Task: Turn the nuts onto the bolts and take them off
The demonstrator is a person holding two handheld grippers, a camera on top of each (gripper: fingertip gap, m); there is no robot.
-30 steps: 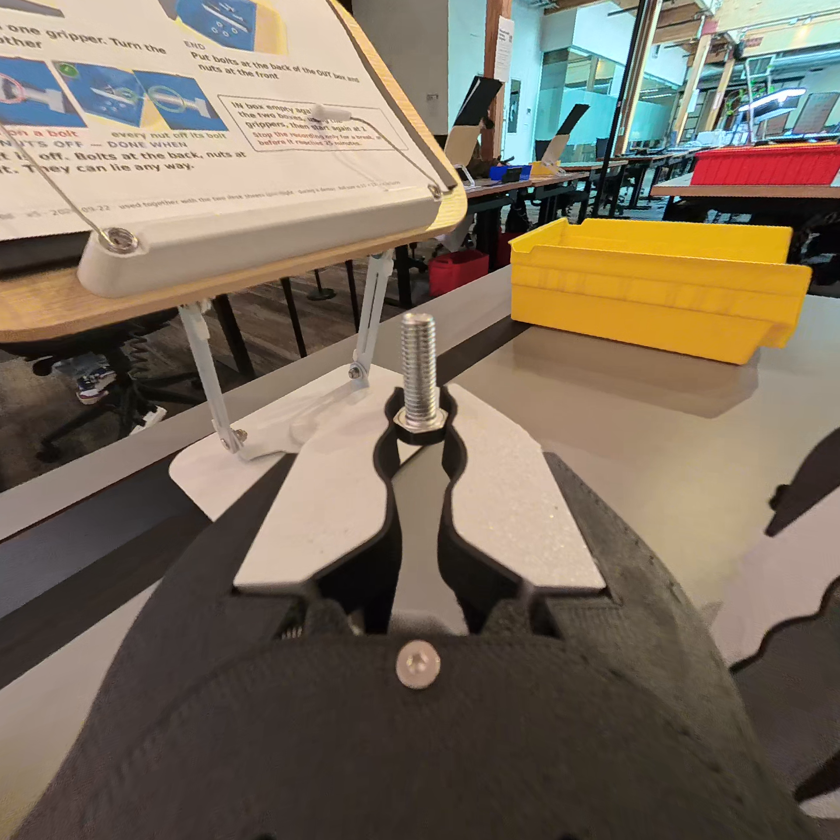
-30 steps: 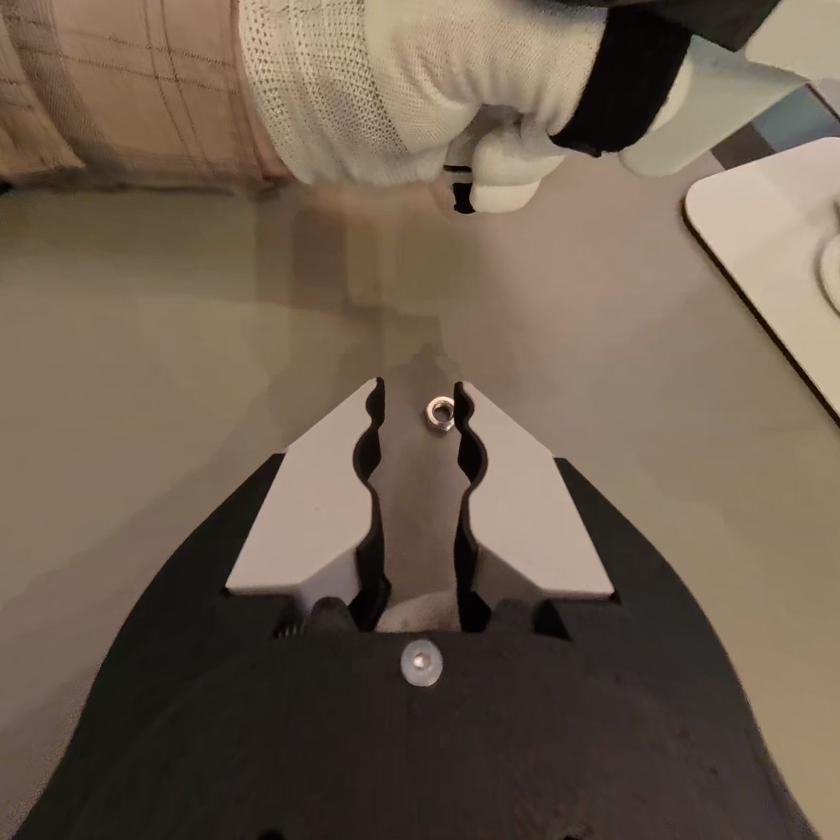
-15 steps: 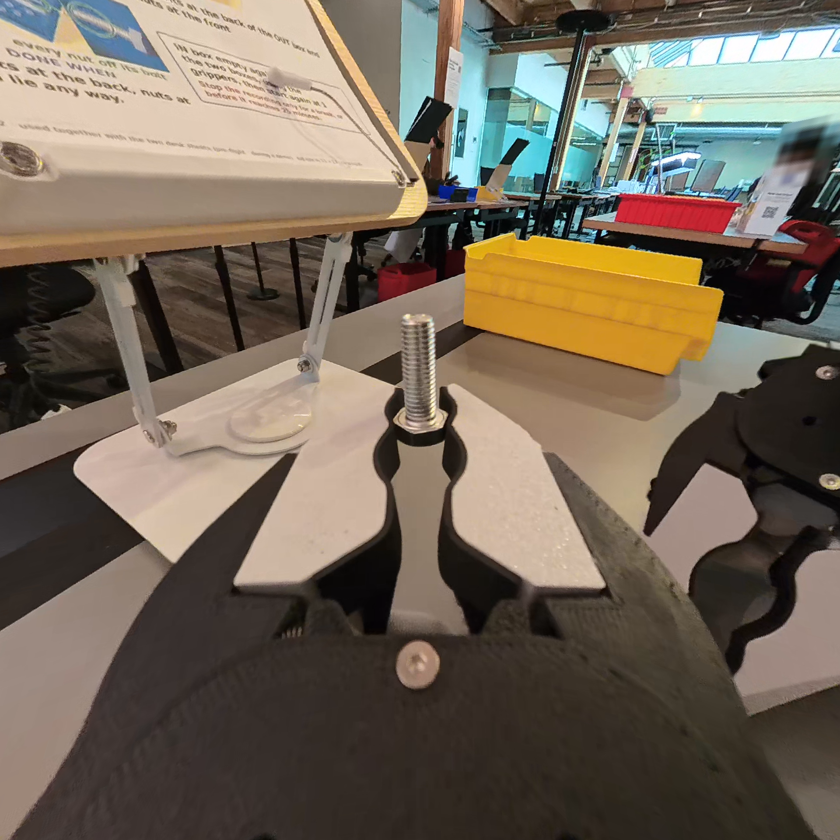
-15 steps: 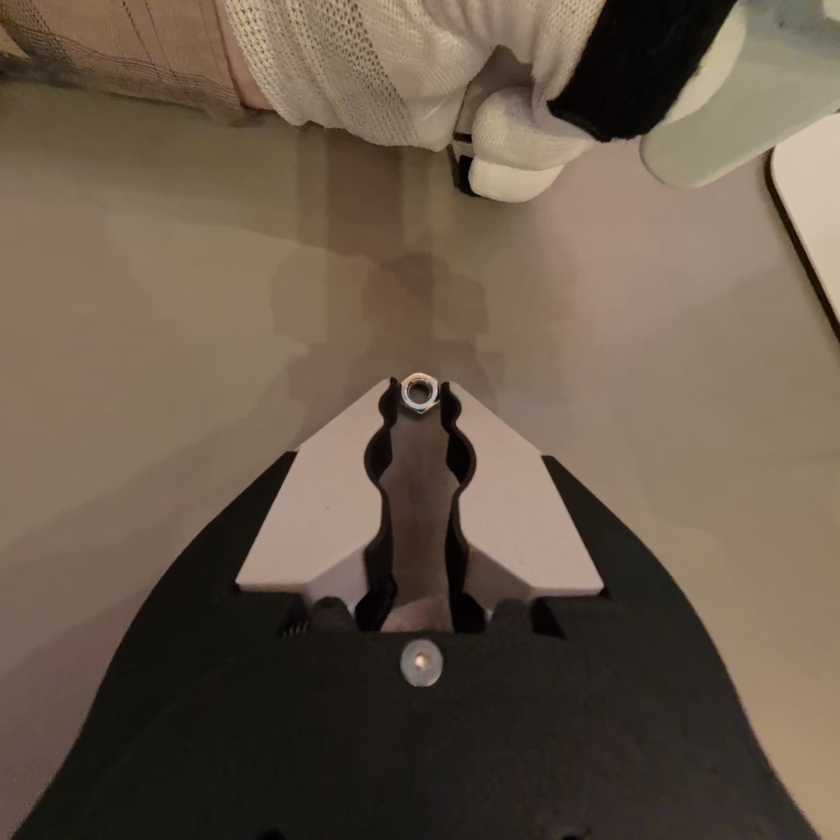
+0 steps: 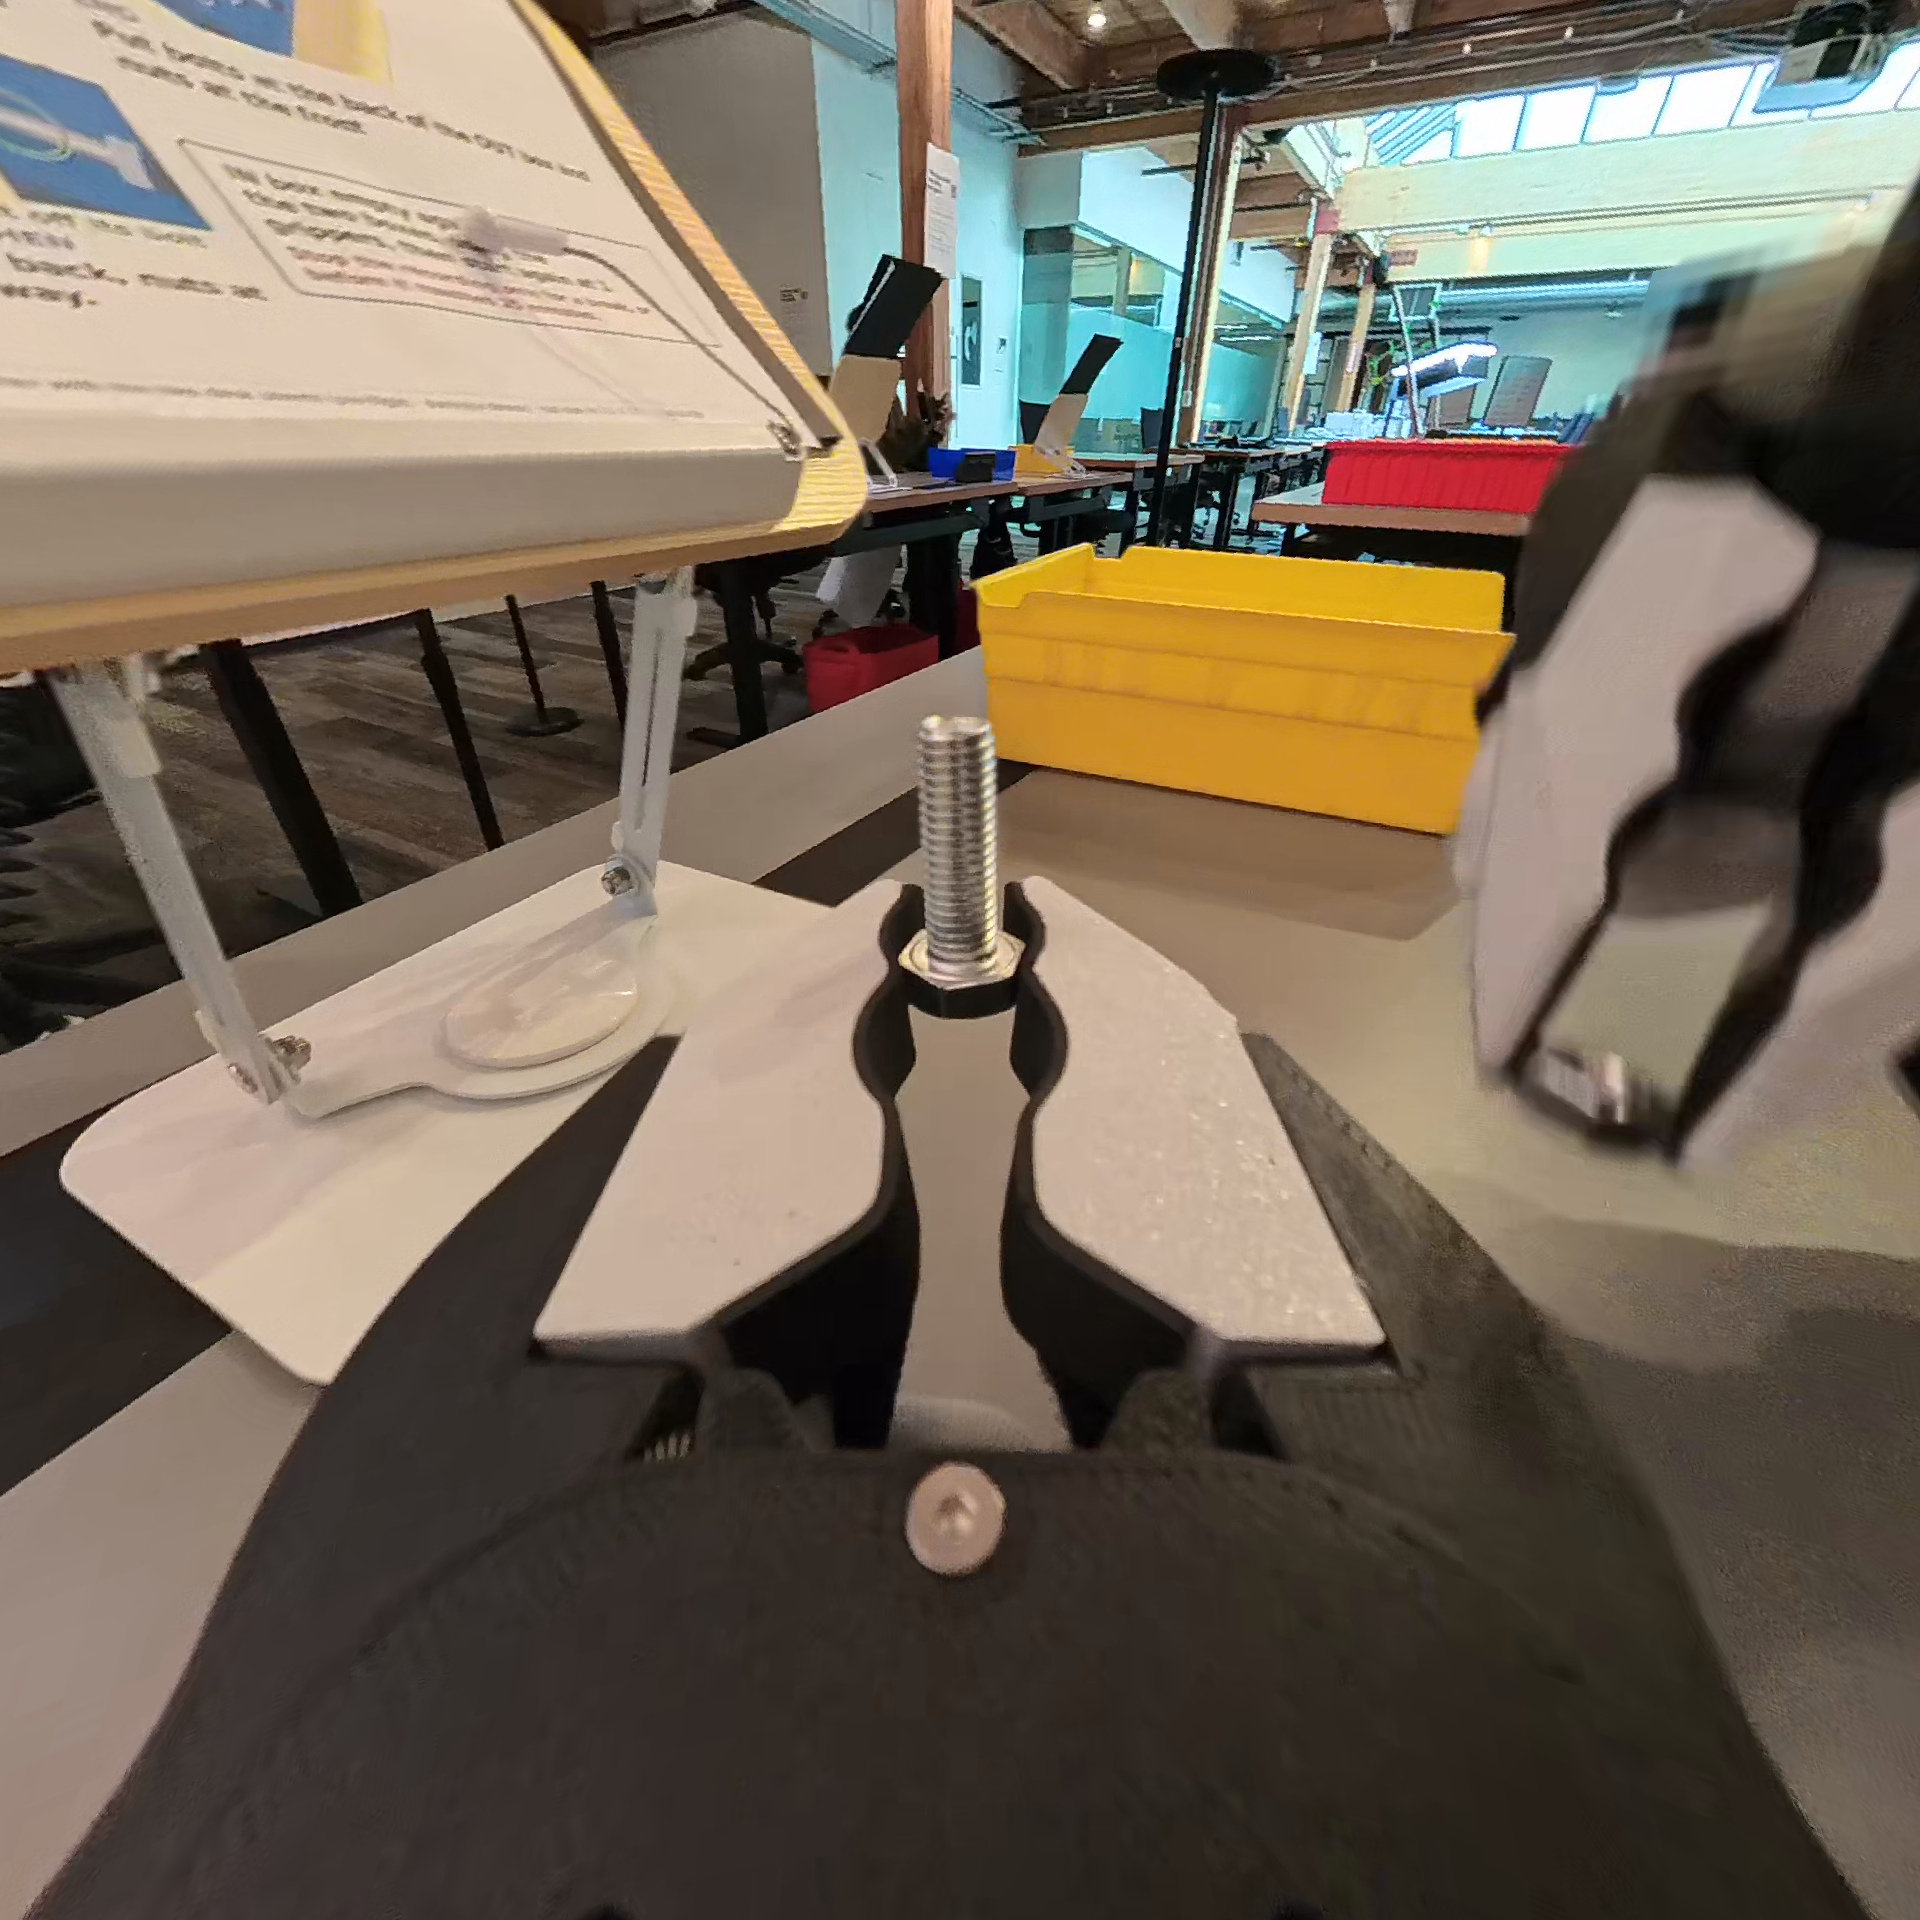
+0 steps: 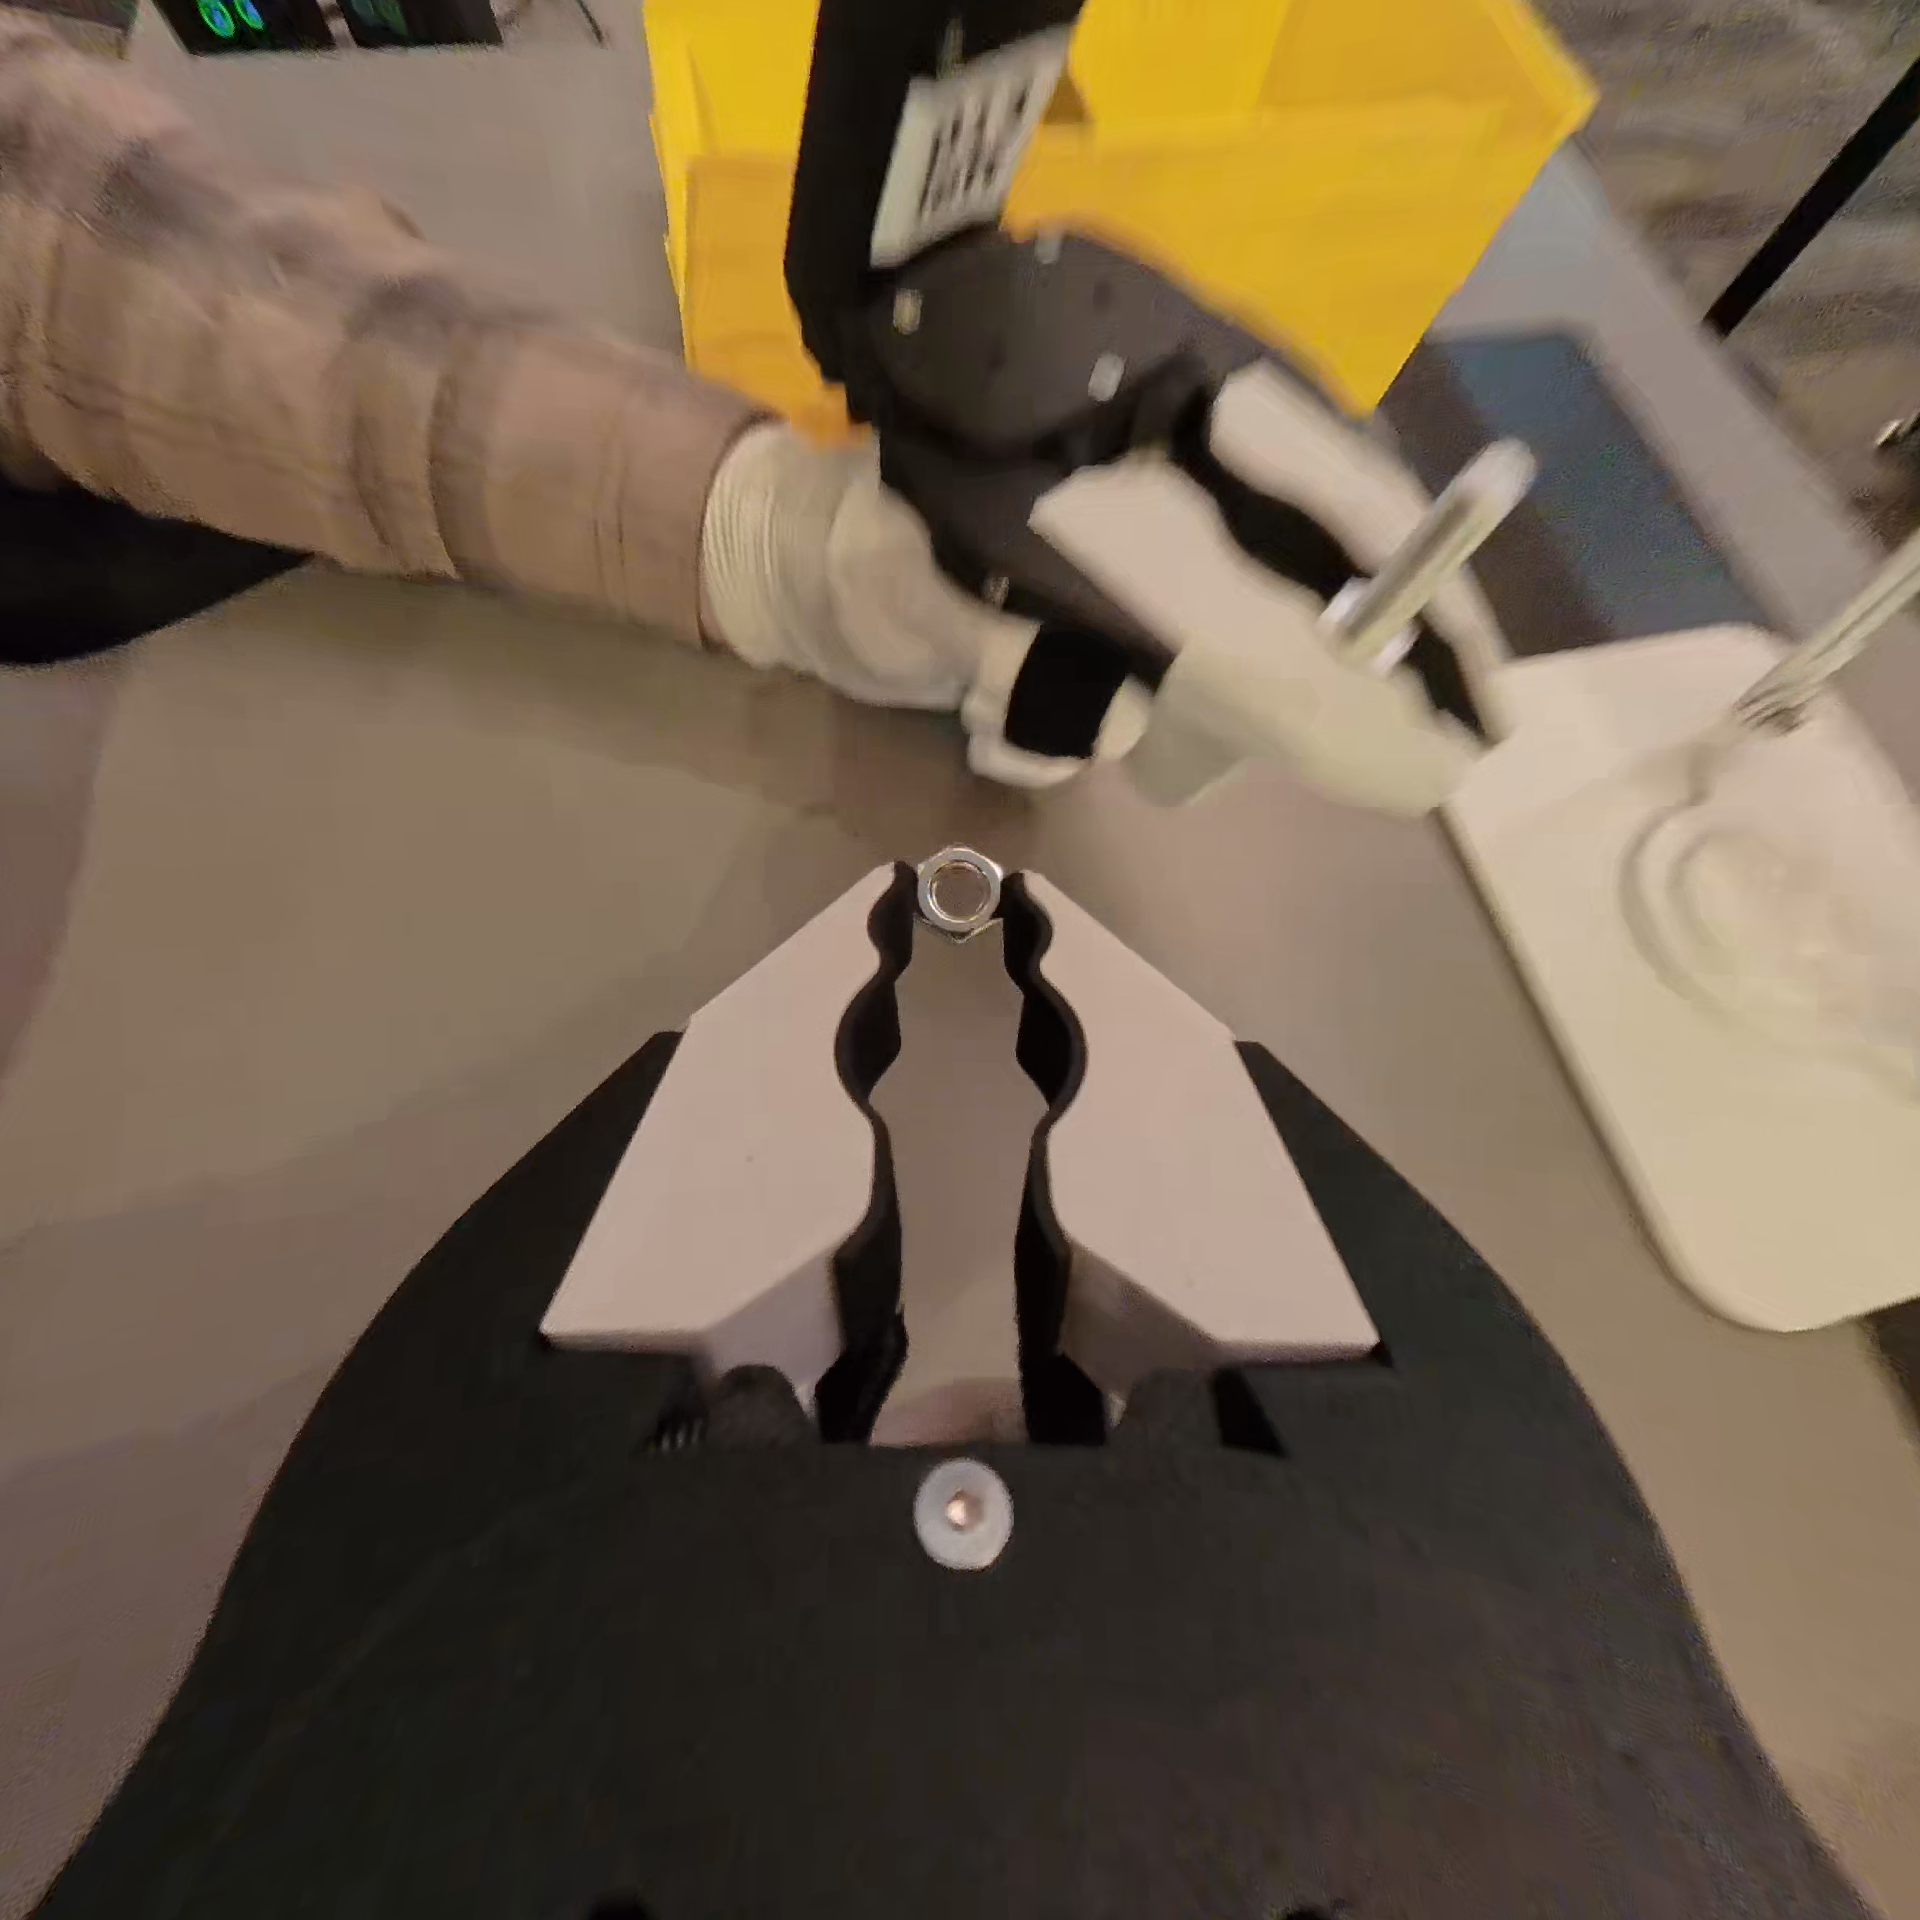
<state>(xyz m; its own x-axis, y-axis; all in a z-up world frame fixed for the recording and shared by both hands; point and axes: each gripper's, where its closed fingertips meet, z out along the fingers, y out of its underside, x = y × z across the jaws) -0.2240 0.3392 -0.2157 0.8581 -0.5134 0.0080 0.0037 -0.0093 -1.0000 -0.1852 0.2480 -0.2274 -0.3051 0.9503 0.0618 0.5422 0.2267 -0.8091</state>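
Your right gripper (image 6: 958, 883) has swung up from the desk (image 6: 416, 831), clenching the nut (image 6: 958, 898) at its tips; left gripper (image 5: 958, 925) grips the upright bolt (image 5: 958, 847) before the yellow bin (image 5: 1236, 707), contents unseen.

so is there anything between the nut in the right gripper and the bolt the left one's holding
Nothing: in the left wrist view, only bare grey table shows behind the gap between the nut and the upright bolt.

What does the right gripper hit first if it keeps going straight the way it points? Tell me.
Probably the gloved hand holding the left gripper, which lies right ahead of the right gripper and its nut. Depth is unclear; it may reach the table first.
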